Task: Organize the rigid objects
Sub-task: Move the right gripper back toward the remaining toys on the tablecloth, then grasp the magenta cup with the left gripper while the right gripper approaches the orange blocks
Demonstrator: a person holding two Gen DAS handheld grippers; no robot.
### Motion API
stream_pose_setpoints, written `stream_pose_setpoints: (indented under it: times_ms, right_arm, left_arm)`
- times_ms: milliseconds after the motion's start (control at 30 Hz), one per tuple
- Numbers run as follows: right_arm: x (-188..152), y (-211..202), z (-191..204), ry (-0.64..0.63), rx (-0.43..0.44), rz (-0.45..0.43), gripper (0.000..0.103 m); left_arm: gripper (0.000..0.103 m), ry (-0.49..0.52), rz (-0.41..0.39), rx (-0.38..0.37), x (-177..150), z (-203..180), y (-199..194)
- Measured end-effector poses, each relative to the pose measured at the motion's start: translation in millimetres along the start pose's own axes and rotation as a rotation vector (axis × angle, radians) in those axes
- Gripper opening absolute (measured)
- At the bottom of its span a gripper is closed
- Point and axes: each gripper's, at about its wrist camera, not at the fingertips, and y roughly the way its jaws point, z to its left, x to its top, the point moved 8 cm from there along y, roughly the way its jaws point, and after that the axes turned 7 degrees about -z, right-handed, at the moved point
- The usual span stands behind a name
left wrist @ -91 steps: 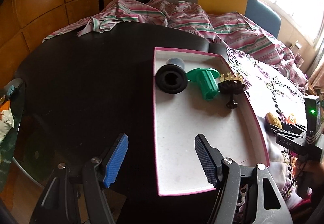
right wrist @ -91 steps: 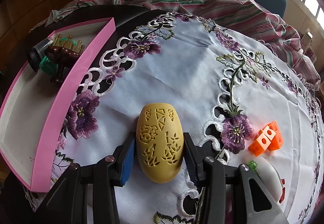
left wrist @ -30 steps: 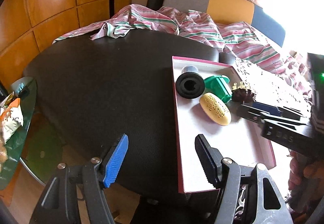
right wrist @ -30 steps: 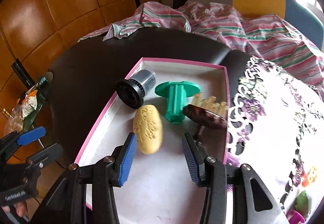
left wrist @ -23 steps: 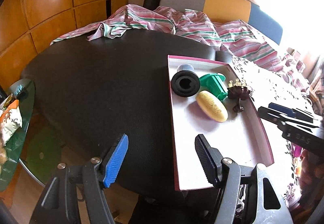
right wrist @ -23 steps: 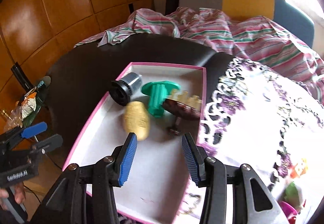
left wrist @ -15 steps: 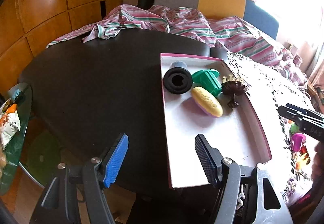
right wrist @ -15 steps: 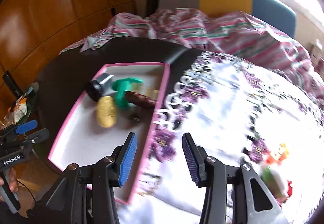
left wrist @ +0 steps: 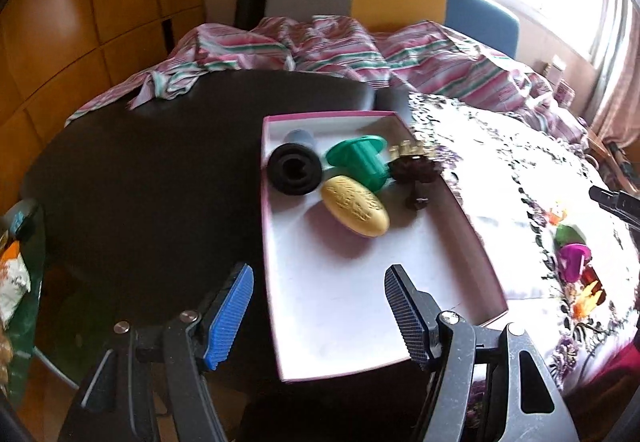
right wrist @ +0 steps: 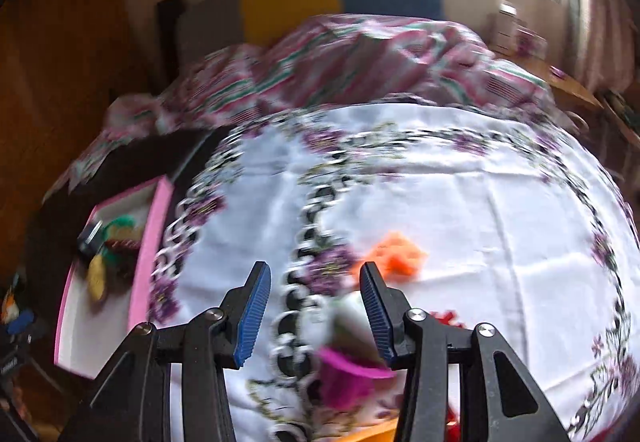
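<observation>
Heavily blurred in the right wrist view, with right gripper [right wrist: 316,312] jaws apart and empty over the embroidered tablecloth [right wrist: 460,202], orange piece [right wrist: 394,256] at 1 o'clock, magenta piece [right wrist: 344,374] half hidden; left gripper [left wrist: 320,316] jaws apart, empty, over pink tray [left wrist: 472,230] holding yellow oval [left wrist: 355,206] on black table [left wrist: 140,178].

no readable text, faint blurred lettering perhaps on the left gripper [right wrist: 16,358]

Left gripper [left wrist: 318,316] and right gripper [right wrist: 315,316]: black angular frames, silver screws, ribbed blue finger pads [left wrist: 230,316].
</observation>
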Motion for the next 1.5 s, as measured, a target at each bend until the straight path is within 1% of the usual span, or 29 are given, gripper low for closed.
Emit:
stream_pose_setpoints:
  times_ms: [67, 100, 133, 167, 267, 367, 500, 600, 767, 933, 1033, 1167, 1300, 1333, 1400, 1433, 1467, 1500]
  right_arm:
    - [-1.8, -1.5, -27.4, 0.086, -0.035, -0.017, 0.047]
    - [-4.8, -0.8, -43.5, 0.152, -0.057, -0.009, 0.047]
    - [-5.8, -0.3, -53.8, 0.209, -0.066, 0.000, 0.047]
    - [-3.9, -2.5, -63.7, 0.266, -0.065, -0.015, 0.047]
    - [0.8, -8.9, -79.8, 0.327, -0.100, -0.056, 0.047]
    - [-1.0, -11.8, -85.9, 0.377, -0.093, -0.054, 0.047]
    - [-4.2, -10.0, -90.9, 0.410, -0.097, -0.042, 0.047]
    - [-7.5, -8.9, -93.2, 0.425, -0.093, -0.030, 0.047]
    - [-7.5, -8.1, -94.6, 0.433, -0.087, -0.028, 0.047]
    - [-6.9, -8.6, -97.0, 0.447, -0.082, -0.033, 0.047]
    - [-6.9, -7.5, -97.2, 0.452, -0.077, -0.030, 0.047]
    - [-6.8, -6.2, -96.4, 0.450, -0.069, -0.026, 0.047]
    - [-5.8, -4.4, -94.3, 0.447, -0.059, -0.024, 0.047]
    - [-5.8, -4.4, -93.7, 0.446, -0.057, -0.024, 0.047]
    - [-5.3, -4.2, -92.7, 0.444, -0.055, -0.025, 0.047]
    - [-5.3, -3.8, -92.0, 0.442, -0.053, -0.023, 0.047]
    - [-5.3, -3.3, -91.5, 0.439, -0.053, -0.022, 0.047]
    - [-5.3, -2.9, -91.0, 0.435, -0.057, -0.020, 0.047]
  left_arm:
    - [0.069, 0.025, -0.003, -0.020, 3.6, -13.3, 0.7]
    - [0.069, 0.037, -0.005, -0.030, 5.4, -20.4, 0.9]
    - [0.069, 0.050, -0.010, -0.044, 7.9, -28.8, 0.9]
    - [0.069, 0.062, -0.012, -0.055, 10.1, -35.8, 1.3]
    - [0.069, 0.097, -0.011, -0.092, 15.6, -59.6, 3.0]
    - [0.069, 0.135, -0.004, -0.135, 19.2, -86.3, 6.3]
    - [0.069, 0.185, 0.016, -0.207, 21.0, -126.5, 11.9]
    - [0.069, 0.232, 0.042, -0.268, 16.2, -160.1, 15.4]
    - [0.069, 0.290, 0.112, -0.404, 3.3, -217.8, 25.3]
    - [0.069, 0.349, 0.170, -0.502, -11.2, -269.0, 36.9]
    - [0.069, 0.389, 0.221, -0.540, -21.9, -295.3, 47.3]
    - [0.069, 0.373, 0.272, -0.597, -27.7, -319.0, 60.0]
    - [0.068, 0.387, 0.290, -0.605, -30.3, -337.2, 71.9]
    - [0.067, 0.388, 0.295, -0.602, -31.0, -339.3, 75.6]
    - [0.057, 0.371, 0.324, -0.612, -34.0, -345.1, 83.8]
    - [0.048, 0.355, 0.345, -0.637, -36.0, -348.3, 86.2]
    - [0.041, 0.349, 0.357, -0.648, -38.2, -350.9, 88.3]
    - [0.037, 0.351, 0.356, -0.644, -39.5, -352.0, 90.6]
